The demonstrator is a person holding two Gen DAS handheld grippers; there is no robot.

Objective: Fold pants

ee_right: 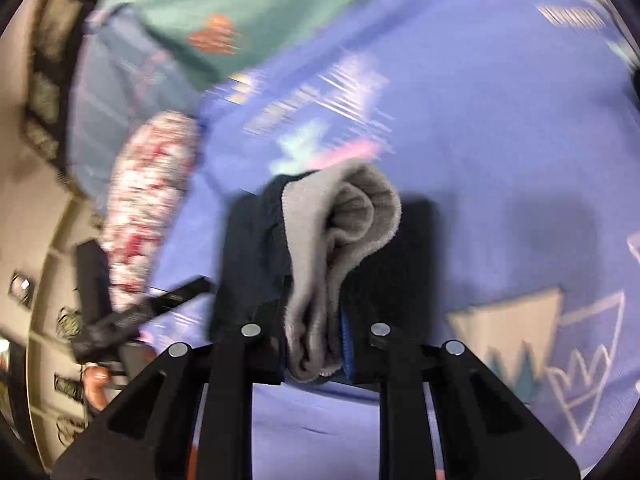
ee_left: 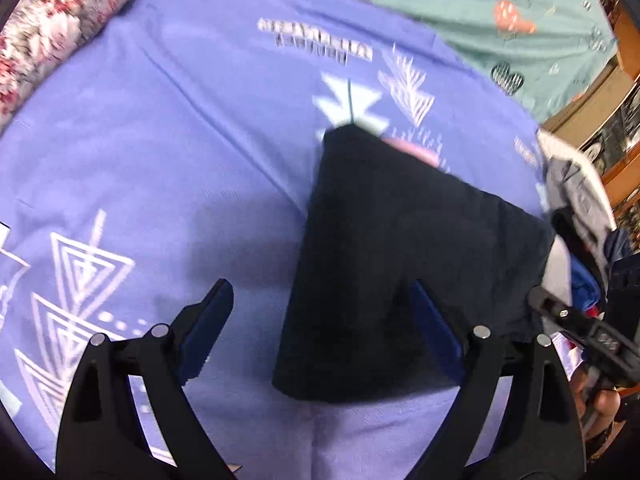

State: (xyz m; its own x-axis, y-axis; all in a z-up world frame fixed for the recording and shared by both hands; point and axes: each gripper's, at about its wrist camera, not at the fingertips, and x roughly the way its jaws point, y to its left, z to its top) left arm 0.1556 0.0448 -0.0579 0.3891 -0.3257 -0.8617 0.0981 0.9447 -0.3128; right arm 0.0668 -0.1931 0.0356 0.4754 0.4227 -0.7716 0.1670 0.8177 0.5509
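right jaws clamp the folded pants, left jaws wait wide open

the pants [ee_left: 400, 264] lie as a dark, compact bundle on the purple bedsheet [ee_left: 160, 152], toward the edge of the bed nearest the person and well clear of the floral bolster [ee_left: 52, 28] along the bed's far side. the right wrist view shows the bundle doubled over, its grey fleecy lining [ee_right: 344, 240] rolled outward at the open end.

the right gripper [ee_right: 316, 344] has its jaws closed on that end of the pants, the grey lining and dark outer cloth pinched together between them. this hold probably keeps the layers stacked so the fold does not spring apart. from the left wrist view only part of that gripper shows at the edge, beside the bundle.

the left gripper [ee_left: 320, 312] hangs just above the near edge of the bundle with its jaws spread wide and nothing pressed between them; one finger sits over bare sheet, the other over the dark cloth. it looks placed to take or flatten that free edge.

the sheet carries printed lettering near its middle, too blurred to read, among white tree and triangle motifs. a teal sheet [ee_left: 500, 12] with heart prints and small script, also unreadable, lies at the far corner of the bed.
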